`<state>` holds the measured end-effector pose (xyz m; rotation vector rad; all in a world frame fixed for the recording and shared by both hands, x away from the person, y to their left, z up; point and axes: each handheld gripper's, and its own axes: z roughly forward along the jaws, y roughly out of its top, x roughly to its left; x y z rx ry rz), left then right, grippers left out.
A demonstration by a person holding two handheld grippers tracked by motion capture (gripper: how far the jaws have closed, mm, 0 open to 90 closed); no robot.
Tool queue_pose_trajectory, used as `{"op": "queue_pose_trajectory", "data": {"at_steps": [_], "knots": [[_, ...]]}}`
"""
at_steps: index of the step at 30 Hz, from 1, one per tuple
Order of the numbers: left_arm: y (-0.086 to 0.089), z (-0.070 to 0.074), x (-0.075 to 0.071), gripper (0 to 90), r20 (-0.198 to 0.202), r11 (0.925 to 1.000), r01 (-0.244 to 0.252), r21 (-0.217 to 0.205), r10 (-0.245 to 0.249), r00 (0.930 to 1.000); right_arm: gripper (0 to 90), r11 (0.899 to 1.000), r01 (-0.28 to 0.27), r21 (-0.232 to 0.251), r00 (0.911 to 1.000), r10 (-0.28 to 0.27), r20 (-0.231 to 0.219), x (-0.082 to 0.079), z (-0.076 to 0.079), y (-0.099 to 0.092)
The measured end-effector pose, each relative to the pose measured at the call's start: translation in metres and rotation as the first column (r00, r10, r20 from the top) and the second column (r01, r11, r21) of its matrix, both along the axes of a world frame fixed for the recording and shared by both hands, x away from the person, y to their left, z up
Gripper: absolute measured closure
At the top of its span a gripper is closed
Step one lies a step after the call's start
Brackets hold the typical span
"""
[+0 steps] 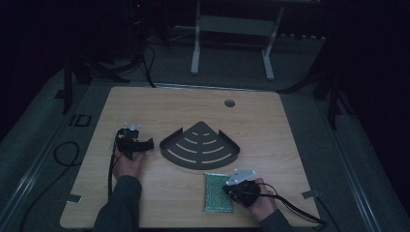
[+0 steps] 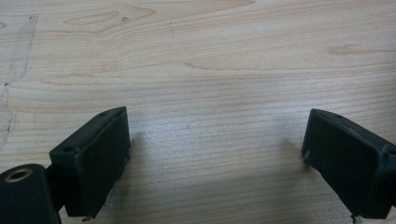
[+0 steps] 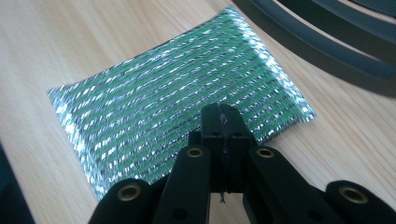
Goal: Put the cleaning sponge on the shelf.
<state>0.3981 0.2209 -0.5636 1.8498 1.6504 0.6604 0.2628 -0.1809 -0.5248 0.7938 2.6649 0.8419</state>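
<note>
Green scouring pad (image 1: 218, 192) lies lower centre, just left of right hand-held gripper (image 1: 231, 189) (jaws closed, empty); left hand-held gripper (image 1: 144, 143) open.

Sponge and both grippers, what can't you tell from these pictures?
- Sponge: right gripper view, its near edge is hidden behind the shut right gripper; contact unclear.
- Sponge, high view: its right edge is covered by that gripper.
- Left gripper: high view, dim and small, jaw gap unreadable.
- Rack: right gripper view, cut off by the top edge.

From here I see a dark fan-shaped slotted rack (image 1: 200, 146) lying flat mid-surface, a round hole (image 1: 229, 103) near the far edge of the pale wooden surface (image 1: 159, 108), and a white frame (image 1: 232, 36) on the floor beyond.
</note>
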Motion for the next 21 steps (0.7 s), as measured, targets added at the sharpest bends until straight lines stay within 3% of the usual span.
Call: {"op": "queue_pose_trajectory", "data": {"at_steps": [9,21], "knots": [[0.000,0.000,0.000,8.2,0.000,1.0000,0.000,0.000,0.000,1.0000,89.9,0.993,0.118,0.013,0.9930,-0.118,-0.009,0.010,0.000,-0.037],[0.000,0.000,0.000,8.2,0.000,1.0000,0.000,0.000,0.000,1.0000,90.0,0.982,0.186,-0.037,0.9824,-0.185,0.028,0.028,0.002,-0.058]]}}
